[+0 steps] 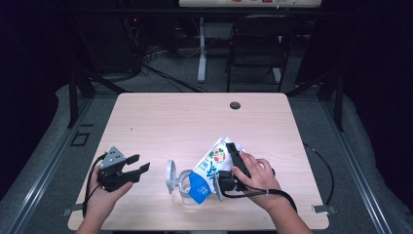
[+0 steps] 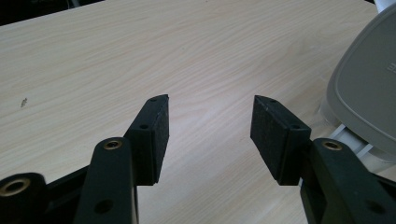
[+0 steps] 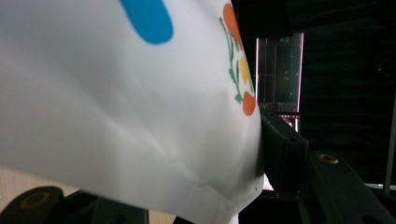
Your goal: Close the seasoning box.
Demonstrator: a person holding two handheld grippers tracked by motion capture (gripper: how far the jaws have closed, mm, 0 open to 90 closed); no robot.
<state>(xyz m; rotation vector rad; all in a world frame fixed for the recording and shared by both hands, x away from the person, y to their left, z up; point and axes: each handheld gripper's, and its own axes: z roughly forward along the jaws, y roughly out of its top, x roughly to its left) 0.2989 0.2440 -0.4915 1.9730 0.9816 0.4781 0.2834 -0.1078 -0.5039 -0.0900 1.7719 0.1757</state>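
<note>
A white pouch (image 1: 212,163) with a blue end and fruit print leans tilted near the table's front edge. Its blue end sits at the mouth of a clear container (image 1: 185,189), whose grey lid (image 1: 170,176) stands open to the left. My right gripper (image 1: 225,155) is shut on the pouch's upper part, held by a hand. In the right gripper view the pouch (image 3: 116,93) fills the space between the jaws and one pad (image 3: 275,140) presses its side. My left gripper (image 1: 139,164) lies open at the front left, nothing between its jaws (image 2: 210,100); the grey lid (image 2: 369,93) is just to its right.
The wooden table (image 1: 195,122) has a small dark cable hole (image 1: 235,105) near its far edge. A black cable (image 1: 324,165) runs off the table's right side. A dark chair (image 1: 258,44) and a white post (image 1: 201,48) stand behind the table.
</note>
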